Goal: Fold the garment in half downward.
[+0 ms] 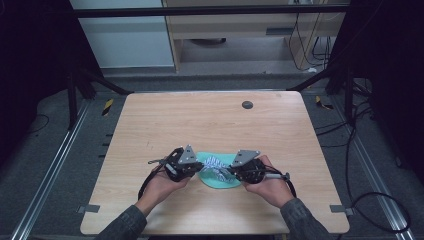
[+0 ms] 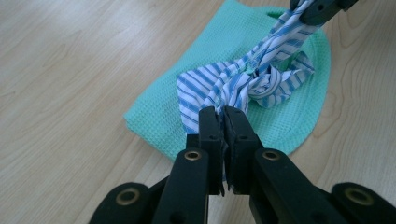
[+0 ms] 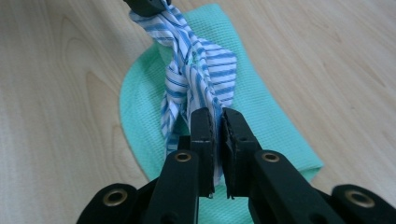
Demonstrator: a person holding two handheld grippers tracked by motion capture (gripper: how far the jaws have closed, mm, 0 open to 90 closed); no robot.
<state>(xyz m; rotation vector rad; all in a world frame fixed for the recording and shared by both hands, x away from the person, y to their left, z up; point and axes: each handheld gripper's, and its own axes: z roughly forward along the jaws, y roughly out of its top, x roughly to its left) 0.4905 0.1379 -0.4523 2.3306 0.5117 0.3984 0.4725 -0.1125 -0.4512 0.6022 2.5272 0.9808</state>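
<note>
High view shows both your grippers, left point(image 1: 196, 167) and right point(image 1: 231, 174), pinching the limp striped cloth point(image 1: 215, 165); grip its ends.

A pale wooden worktop point(image 1: 215, 125) stood on a grey floor point(image 1: 50, 150), ringed by a black frame point(image 1: 210, 10), cables point(image 1: 360, 150) and a light cabinet point(image 1: 240, 30) behind.

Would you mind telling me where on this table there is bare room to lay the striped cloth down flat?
The far half of the table, between the green cloth and the dark round spot, is bare, as are the left and right flanks. The near middle is crowded: both hand-held grippers, left and right, grip the striped cloth over the green one.
</note>
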